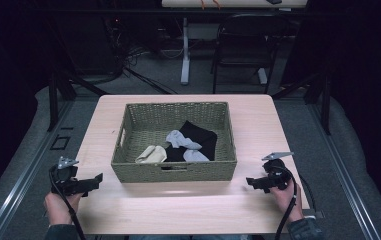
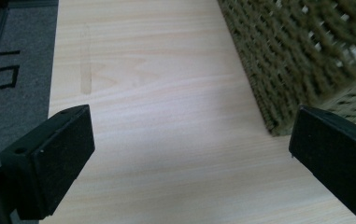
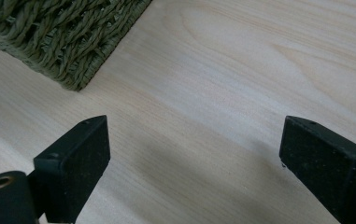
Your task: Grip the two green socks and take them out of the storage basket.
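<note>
Flanking the woven basket (image 1: 174, 170) centred on the table (image 1: 178, 210), left gripper (image 1: 97, 179) and right gripper (image 1: 249, 182) sit with jaws spread wide, empty; socks (image 1: 188, 142) lie inside the basket.

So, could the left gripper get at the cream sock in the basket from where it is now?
Probably yes. The left gripper sits open on the table outside the basket, whose top is open. The cream sock lies uncovered near the front left corner; only the front wall must be cleared.
</note>
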`<action>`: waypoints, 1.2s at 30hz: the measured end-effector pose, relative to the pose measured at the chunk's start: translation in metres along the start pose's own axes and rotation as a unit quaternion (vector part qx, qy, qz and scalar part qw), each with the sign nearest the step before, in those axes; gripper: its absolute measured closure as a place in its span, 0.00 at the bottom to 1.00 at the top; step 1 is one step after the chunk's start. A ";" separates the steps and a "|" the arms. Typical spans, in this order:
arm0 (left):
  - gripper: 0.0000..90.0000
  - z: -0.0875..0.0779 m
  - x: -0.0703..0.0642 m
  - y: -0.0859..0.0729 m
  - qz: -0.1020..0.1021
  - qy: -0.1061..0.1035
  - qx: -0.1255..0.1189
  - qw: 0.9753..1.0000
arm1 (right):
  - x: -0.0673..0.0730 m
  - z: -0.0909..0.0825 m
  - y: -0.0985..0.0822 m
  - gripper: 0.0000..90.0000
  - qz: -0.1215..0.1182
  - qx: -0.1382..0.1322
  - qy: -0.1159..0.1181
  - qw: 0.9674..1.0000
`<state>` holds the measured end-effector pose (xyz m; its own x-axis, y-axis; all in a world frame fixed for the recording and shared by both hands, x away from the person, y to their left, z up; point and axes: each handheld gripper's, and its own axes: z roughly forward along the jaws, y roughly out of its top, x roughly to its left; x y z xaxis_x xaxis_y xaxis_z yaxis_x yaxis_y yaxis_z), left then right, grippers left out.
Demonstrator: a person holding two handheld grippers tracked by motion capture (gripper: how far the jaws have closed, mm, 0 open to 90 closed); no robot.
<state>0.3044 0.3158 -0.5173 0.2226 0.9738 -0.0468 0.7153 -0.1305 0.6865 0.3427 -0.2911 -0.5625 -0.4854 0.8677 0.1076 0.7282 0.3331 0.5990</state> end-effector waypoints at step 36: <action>0.00 -0.008 -0.072 0.142 0.136 -0.077 0.020 0.988 | 0.003 0.004 0.003 0.09 -0.009 0.005 0.010 1.000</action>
<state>0.3843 0.2291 -0.4104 0.5058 0.8623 0.0236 0.6396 -0.3933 0.6605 0.3450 -0.2859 -0.5631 -0.5078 0.8539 0.1139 0.7245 0.3518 0.5927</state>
